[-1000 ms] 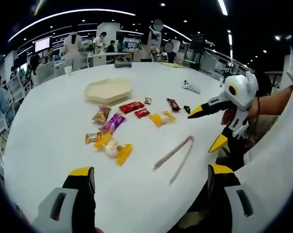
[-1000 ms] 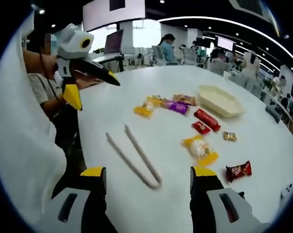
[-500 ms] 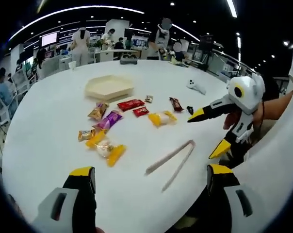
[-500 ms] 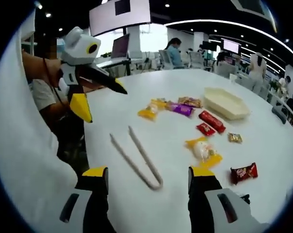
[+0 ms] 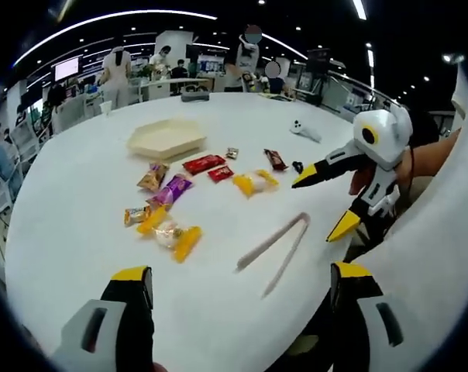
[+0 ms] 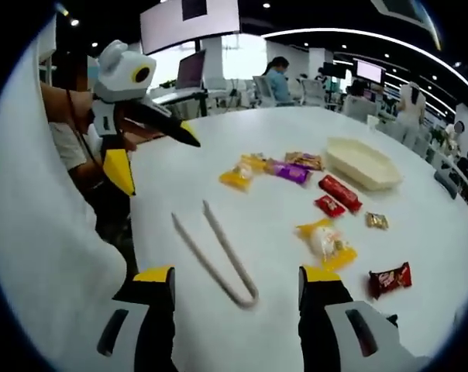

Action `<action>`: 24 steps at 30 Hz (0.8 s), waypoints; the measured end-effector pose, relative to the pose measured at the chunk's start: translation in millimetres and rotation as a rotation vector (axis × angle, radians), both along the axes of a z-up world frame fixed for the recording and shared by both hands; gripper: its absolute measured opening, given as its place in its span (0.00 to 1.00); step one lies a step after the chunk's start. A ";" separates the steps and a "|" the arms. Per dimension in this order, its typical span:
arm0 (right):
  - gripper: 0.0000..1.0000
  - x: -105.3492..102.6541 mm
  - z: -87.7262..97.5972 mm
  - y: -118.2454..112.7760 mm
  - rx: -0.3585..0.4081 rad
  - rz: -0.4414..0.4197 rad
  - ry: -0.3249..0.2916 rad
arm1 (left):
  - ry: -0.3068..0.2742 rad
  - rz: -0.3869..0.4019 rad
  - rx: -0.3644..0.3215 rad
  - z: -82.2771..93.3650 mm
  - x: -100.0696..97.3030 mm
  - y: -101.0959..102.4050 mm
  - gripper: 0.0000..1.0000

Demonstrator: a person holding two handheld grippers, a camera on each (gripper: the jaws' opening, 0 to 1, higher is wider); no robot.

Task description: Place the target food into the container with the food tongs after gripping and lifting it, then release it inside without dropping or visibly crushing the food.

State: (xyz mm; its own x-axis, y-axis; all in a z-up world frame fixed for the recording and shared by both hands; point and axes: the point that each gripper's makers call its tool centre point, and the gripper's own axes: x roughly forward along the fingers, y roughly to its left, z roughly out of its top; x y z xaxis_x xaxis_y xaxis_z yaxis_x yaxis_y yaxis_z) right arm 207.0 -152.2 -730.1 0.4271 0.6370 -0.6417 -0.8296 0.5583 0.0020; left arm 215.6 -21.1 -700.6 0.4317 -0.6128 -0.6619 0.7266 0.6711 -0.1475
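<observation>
I see the food tongs lying flat on the white bench, their closed bend nearest my right hand-held gripper, whose jaws are spread with nothing between them. My left hand-held gripper is spread and empty too; in its view the tongs sit at about 1 o'clock, with the right one hovering just past them at 2 o'clock. Nothing lies across the tongs. I count one beige container at 11 o'clock, far back. Scattered between are roughly nine wrapped snacks: the yellow-ended candy, two red packets, a purple one.
</observation>
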 end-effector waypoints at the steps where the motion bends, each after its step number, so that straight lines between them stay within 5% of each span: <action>1: 0.63 -0.5 0.4 -0.7 -0.001 0.002 0.007 | -0.008 -0.014 0.007 1.9 -0.3 -0.3 0.96; 12: 0.58 3.3 -6.7 -9.0 -0.025 0.047 0.025 | -0.019 -0.018 0.022 4.7 -1.3 2.3 0.95; 24: 0.49 9.0 1.4 -0.4 0.061 0.023 0.051 | -0.029 0.048 0.033 11.2 1.2 13.0 0.95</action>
State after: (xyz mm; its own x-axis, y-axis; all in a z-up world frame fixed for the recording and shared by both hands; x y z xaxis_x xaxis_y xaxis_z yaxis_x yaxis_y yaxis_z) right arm 216.0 -152.6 -728.7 0.3797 0.6849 -0.6219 -0.8400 0.5369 0.0784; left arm 216.8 -8.1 -689.4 0.4794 -0.5688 -0.6683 0.6968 0.7097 -0.1041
